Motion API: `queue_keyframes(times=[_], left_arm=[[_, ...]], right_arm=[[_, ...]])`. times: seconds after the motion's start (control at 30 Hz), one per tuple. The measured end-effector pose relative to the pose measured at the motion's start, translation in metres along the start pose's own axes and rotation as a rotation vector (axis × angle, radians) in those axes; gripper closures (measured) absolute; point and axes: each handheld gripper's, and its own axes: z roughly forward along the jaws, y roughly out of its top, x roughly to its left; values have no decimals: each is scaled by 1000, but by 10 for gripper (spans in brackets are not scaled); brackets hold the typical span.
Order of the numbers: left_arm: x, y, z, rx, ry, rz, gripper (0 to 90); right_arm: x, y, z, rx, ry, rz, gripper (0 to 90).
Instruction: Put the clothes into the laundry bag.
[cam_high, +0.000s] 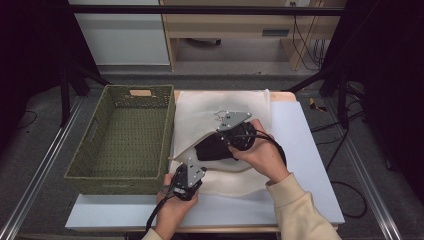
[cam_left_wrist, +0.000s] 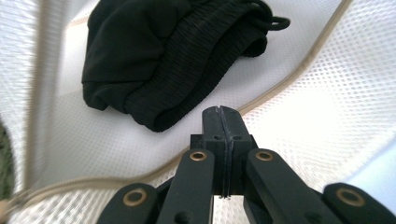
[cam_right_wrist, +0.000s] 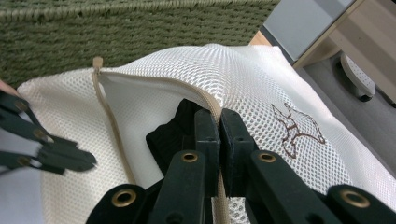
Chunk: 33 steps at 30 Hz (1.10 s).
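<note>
1 mesh bag (cam_high: 220, 107), 1 black garment (cam_high: 215, 148) apparently, 1 basket (cam_high: 122, 142), 2 grippers.

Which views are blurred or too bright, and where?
Left gripper view: the mesh bag is overexposed, smeared along the left edge; the black garment stays sharp. Right gripper view: sharp, evenly lit. High view: soft, room edges dark, table well lit.

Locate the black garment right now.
In the high view the black garment lies in the open mouth of the white mesh laundry bag, right of the green woven basket, with the right gripper shut on the bag's zipper edge above it.
</note>
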Motion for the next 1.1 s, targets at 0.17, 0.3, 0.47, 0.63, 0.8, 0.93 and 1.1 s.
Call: queue_keyframes(times=[0.17, 0.3, 0.47, 0.63, 0.8, 0.93, 1.1], left_arm=[[5, -1, -19, -28, -4, -32, 900], [11, -1, -32, -54, -9, -66, 900], [20, 0, -44, -84, -9, -111, 900], [27, 4, -50, -111, -11, -144, 900], [29, 7, -53, -124, -10, -155, 900], [32, 7, -55, -130, -8, -163, 900], [36, 8, -58, -140, -3, -171, 900]], right_arm=[[3, -7, 1, 14, 8, -5, 871], [6, -14, 4, 29, 18, -10, 871], [12, -24, 9, 36, 25, -16, 870], [19, -35, 12, 52, 35, -25, 870], [26, -46, 18, 73, 47, -36, 870], [30, -54, 24, 86, 52, -46, 869], [35, -64, 31, 101, 59, -57, 868]])
